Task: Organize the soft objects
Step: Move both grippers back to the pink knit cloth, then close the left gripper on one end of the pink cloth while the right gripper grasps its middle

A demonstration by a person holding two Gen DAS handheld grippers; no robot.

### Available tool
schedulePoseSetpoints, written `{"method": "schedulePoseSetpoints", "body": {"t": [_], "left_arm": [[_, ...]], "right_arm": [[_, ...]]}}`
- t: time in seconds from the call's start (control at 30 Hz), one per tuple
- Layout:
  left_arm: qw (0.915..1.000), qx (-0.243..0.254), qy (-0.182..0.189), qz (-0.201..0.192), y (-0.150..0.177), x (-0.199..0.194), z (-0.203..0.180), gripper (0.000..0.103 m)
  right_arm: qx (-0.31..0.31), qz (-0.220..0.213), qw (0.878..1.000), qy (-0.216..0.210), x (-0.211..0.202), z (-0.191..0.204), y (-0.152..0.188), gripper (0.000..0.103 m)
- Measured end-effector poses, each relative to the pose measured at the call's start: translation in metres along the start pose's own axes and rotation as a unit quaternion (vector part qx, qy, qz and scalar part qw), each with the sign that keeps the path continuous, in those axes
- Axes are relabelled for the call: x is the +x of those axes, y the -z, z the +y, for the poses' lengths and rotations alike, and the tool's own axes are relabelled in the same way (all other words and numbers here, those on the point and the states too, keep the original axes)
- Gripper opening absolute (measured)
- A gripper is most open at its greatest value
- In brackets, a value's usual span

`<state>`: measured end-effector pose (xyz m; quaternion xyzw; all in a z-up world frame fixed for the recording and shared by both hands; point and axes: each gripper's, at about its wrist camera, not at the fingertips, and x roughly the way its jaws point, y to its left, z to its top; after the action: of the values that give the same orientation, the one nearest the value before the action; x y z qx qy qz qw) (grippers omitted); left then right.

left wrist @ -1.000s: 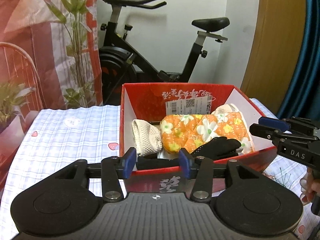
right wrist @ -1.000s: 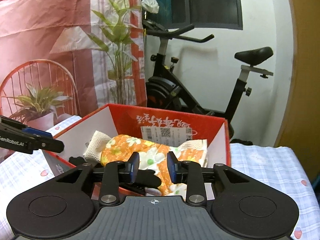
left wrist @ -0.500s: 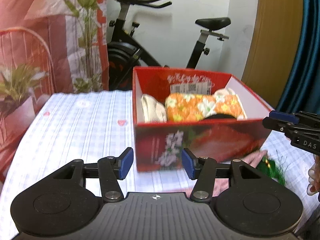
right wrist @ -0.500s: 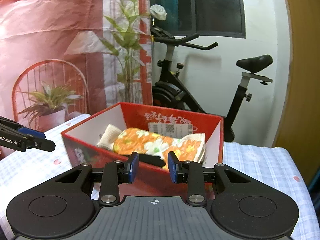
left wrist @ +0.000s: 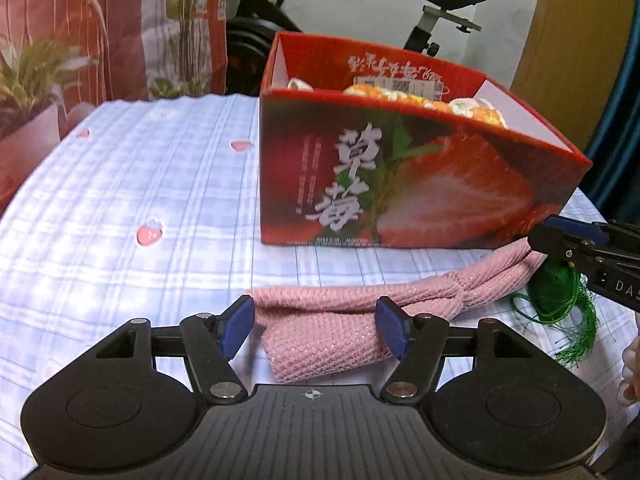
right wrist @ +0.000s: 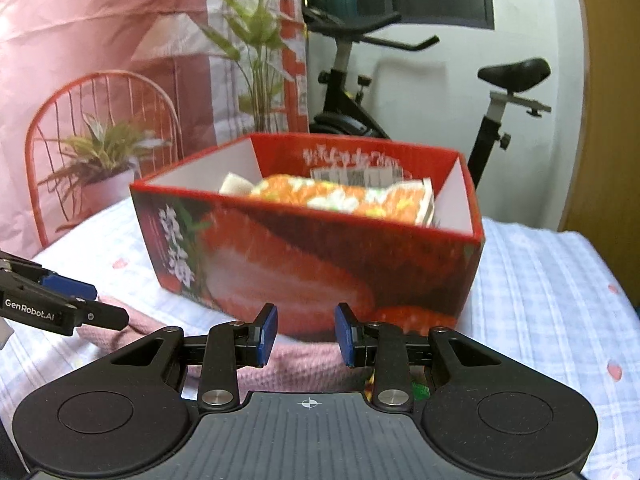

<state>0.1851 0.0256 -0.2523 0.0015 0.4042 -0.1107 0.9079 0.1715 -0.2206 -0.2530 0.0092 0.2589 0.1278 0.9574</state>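
— Pink knit, and whose claw is over it?

— The left gripper (left wrist: 316,330). A pink knitted cloth (left wrist: 360,312) lies flat on the blue checked tablecloth (left wrist: 120,208), in front of the near wall of a red strawberry-printed box (left wrist: 400,184). The near end of the cloth sits between the blue pads (left wrist: 236,330), which stand wide and do not press on it. The jaws have just been opening further.

— And the right gripper?

— The right gripper (right wrist: 306,334) hovers low over the far right end of the same cloth (right wrist: 304,364). Its jaws are parted a little, with nothing pinched between them. In the left wrist view it reaches in from the right edge (left wrist: 560,240), above a green tasselled ornament (left wrist: 556,292) that lies at the cloth's right end.

— What is in the box?

— An orange flowered fabric (right wrist: 340,196) fills the middle, with a white knit piece (right wrist: 234,184) at its left. A white label shows on the far inner wall.

— Behind the table?

— An exercise bike (right wrist: 400,92) against a white wall, and a printed backdrop (right wrist: 100,60) of a chair and plants on the left.
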Motion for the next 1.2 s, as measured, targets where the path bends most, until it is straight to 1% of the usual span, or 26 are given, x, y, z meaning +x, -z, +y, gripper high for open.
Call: {"method": "schedulePoseSetpoints", "body": {"t": [0.1,0.13,0.17,0.2,0.23,0.27,0.3,0.33,0.37,0.43,0.53,0.63,0.67,0.73,0.8,0.97,1.2], "left_arm": [[1.0000,-0.005,0.003,0.002,0.005,0.005,0.000,0.068],[1.0000,-0.006,0.002,0.002,0.006,0.005,-0.001,0.066],[1.0000,-0.005,0.000,0.002,0.007,0.006,-0.003,0.056],[1.0000,-0.002,-0.004,0.003,0.007,0.008,-0.005,0.050],[0.9999,0.002,-0.009,0.007,0.008,0.009,-0.007,0.038],[0.9999,0.004,-0.009,0.008,0.009,0.010,-0.007,0.021],[0.9999,0.005,-0.007,0.008,0.010,0.010,-0.007,0.017],[1.0000,0.006,-0.003,0.007,0.011,0.009,-0.006,0.015],[1.0000,0.006,0.001,0.004,0.012,0.008,-0.006,0.011],[0.9999,0.005,0.010,0.004,0.013,0.007,-0.004,0.010],[0.9999,0.004,0.014,0.006,0.017,0.004,0.001,0.010],[0.9999,0.003,0.006,0.007,0.020,0.002,0.007,0.009],[1.0000,0.003,-0.003,0.008,0.021,0.001,0.009,0.009],[0.9999,-0.005,-0.003,0.008,0.022,0.000,0.016,0.009],[0.9999,-0.011,-0.003,0.008,0.022,-0.002,0.022,0.009],[0.9999,-0.004,-0.009,0.004,0.024,-0.006,0.027,0.009],[0.9997,-0.014,-0.021,0.001,0.025,-0.008,0.040,0.009]], "right_arm": [[0.006,0.008,1.000,0.006,0.007,0.000,0.006,0.029],[0.009,0.011,1.000,0.008,0.010,-0.001,0.008,0.029],[0.012,0.014,1.000,0.010,0.012,-0.002,0.009,0.029],[0.013,0.016,1.000,0.012,0.014,-0.002,0.010,0.029],[0.014,0.018,1.000,0.013,0.016,-0.002,0.012,0.030],[0.013,0.020,1.000,0.014,0.017,-0.002,0.013,0.030],[0.013,0.021,1.000,0.015,0.018,-0.002,0.013,0.030],[0.013,0.021,1.000,0.015,0.018,-0.002,0.014,0.030],[0.014,0.021,1.000,0.015,0.019,-0.002,0.015,0.031],[0.018,0.022,0.999,0.015,0.019,-0.003,0.017,0.032],[0.017,0.024,0.999,0.015,0.018,-0.003,0.021,0.033],[0.006,0.025,1.000,0.012,0.016,0.000,0.024,0.034],[0.001,0.027,1.000,0.012,0.016,0.002,0.025,0.035],[-0.005,0.028,1.000,0.010,0.014,0.005,0.026,0.038],[-0.004,0.028,1.000,0.007,0.013,0.006,0.026,0.038],[-0.009,0.030,1.000,0.003,0.010,0.009,0.027,0.038],[-0.012,0.033,0.999,-0.001,0.007,0.012,0.028,0.039]]}}
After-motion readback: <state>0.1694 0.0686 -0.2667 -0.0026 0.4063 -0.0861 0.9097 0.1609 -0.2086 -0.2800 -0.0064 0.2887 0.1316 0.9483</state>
